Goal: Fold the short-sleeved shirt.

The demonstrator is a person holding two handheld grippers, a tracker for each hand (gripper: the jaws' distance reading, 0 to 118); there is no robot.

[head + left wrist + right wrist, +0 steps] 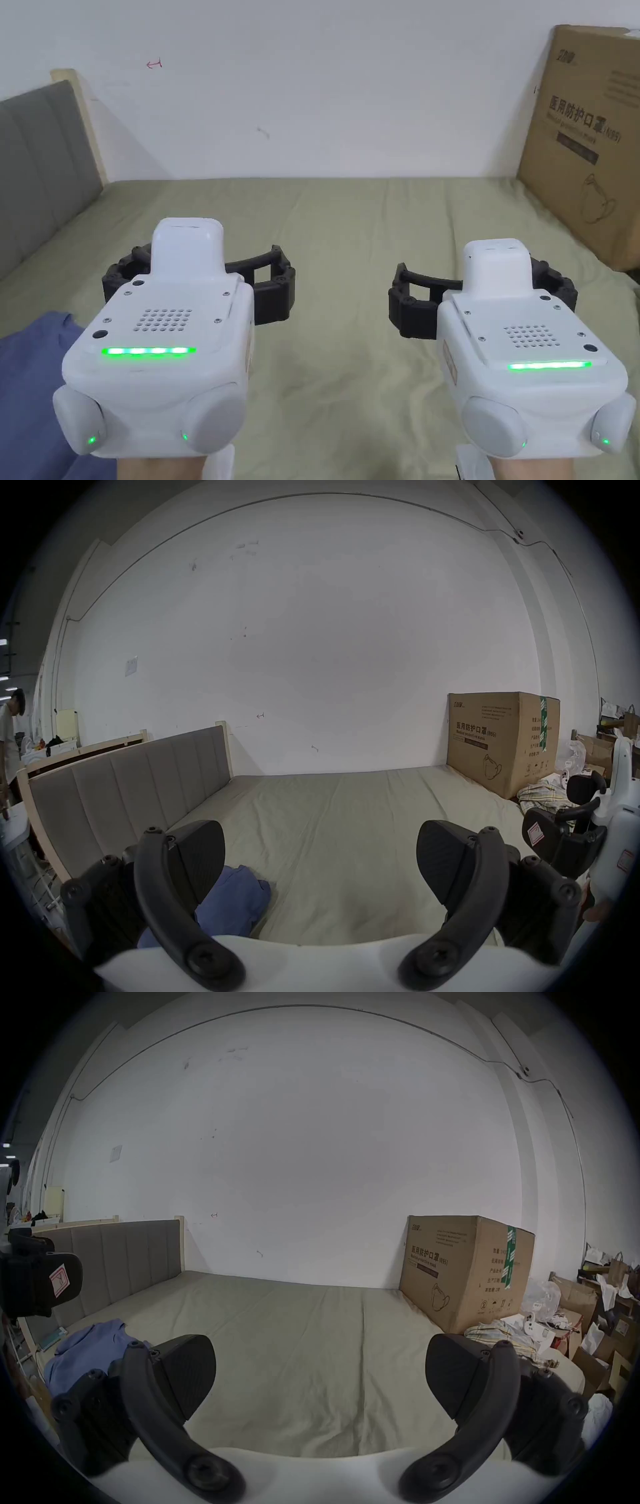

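Shirt (31,381) lies crumpled left of the left gripper (199,282) — both grippers gape, empty.

A bed (350,212) with a wrinkled olive sheet fills the lower frame, bearing a crumpled blue shirt (31,375) at lower left, a cardboard box (587,144) at upper right, and a checked cloth (498,1333) beside it.

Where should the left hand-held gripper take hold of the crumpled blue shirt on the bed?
Probably at the raised fold on the blue shirt nearest the bed's middle, coming from the right with the open left hand-held gripper. The shirt lies bunched near the bed's left edge, so no collar or hem is clear; a raised fold gives both jaws cloth to pinch.
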